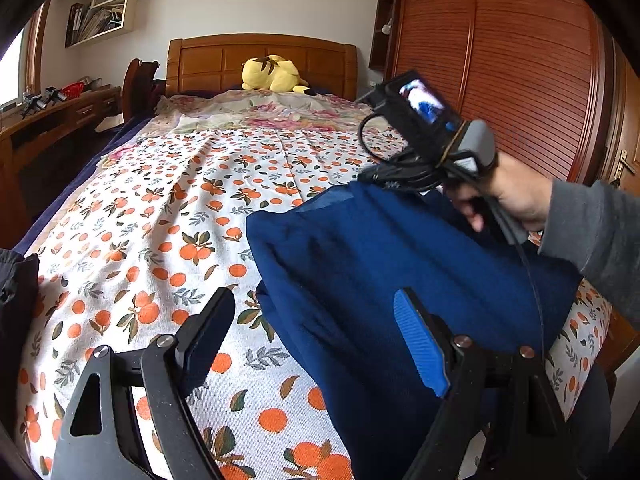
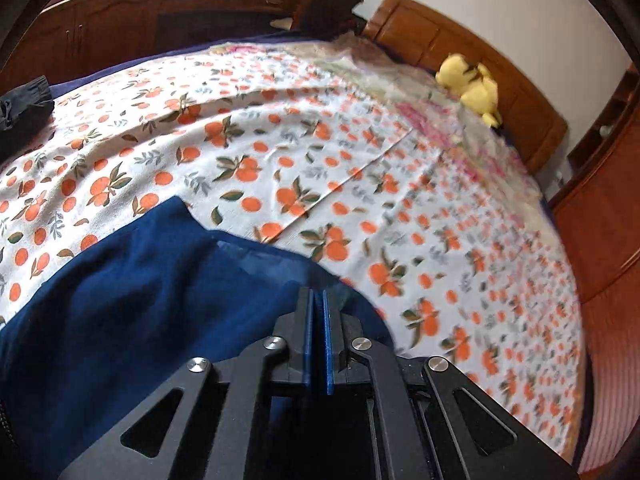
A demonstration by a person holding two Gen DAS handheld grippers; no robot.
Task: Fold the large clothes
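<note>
Two views. Left wrist: left gripper (image 1: 316,344) jaws wide, holding nothing, over the orange-print bedsheet (image 1: 160,208); dark blue fabric garment (image 1: 380,264) lifted at near right, right hand (image 1: 508,196) at its top edge. Right wrist: right gripper (image 2: 318,340) jaws pinched narrow on the garment (image 2: 120,292); yellow plush toy (image 2: 474,90) far right.

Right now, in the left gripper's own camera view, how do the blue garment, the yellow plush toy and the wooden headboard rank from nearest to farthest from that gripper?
1. Blue garment: right beside the open left gripper, by its right finger.
2. Yellow plush toy: far up the bed, centre.
3. Wooden headboard: just behind the toy, against the wall.
</note>
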